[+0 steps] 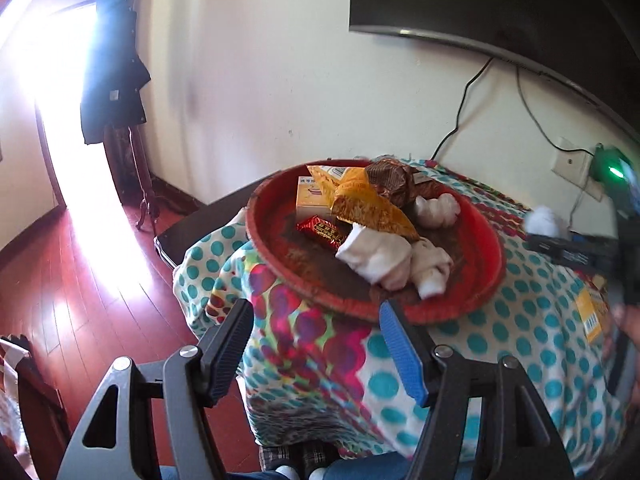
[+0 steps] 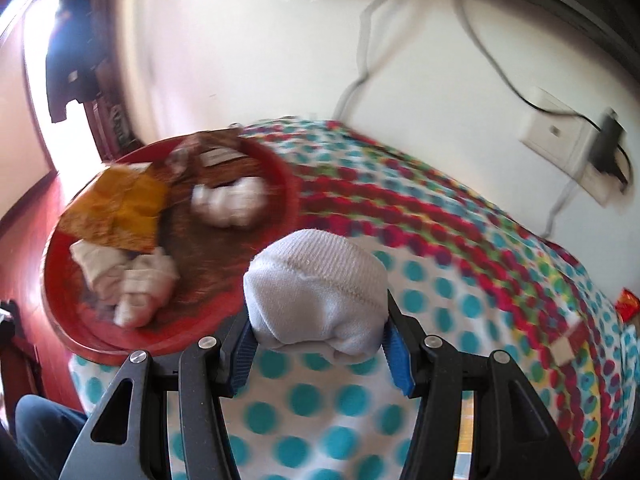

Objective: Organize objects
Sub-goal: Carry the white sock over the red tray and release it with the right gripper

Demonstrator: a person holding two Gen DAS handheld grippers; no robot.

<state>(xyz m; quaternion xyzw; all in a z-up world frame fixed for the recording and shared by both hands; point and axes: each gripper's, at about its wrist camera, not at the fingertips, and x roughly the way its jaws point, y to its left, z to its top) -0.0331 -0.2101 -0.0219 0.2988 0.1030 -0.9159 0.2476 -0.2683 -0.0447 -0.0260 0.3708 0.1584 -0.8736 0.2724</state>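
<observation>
Right gripper [image 2: 318, 344]: fingers clamped on one rolled white sock [image 2: 316, 300], held above the polka-dot cloth [image 2: 420, 288] on the bench. Left gripper [image 1: 316, 344]: fingers apart, holding nothing. Beyond, one red tray [image 1: 486, 276] with three more white sock bundles, one yellow wrapper [image 1: 372, 204], one red packet [image 1: 322, 232], one small box [image 1: 310, 202].

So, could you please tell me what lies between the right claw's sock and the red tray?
Only bare polka-dot cloth; the right wrist view shows the white rolled sock in the right claw just beside the red tray.
</observation>
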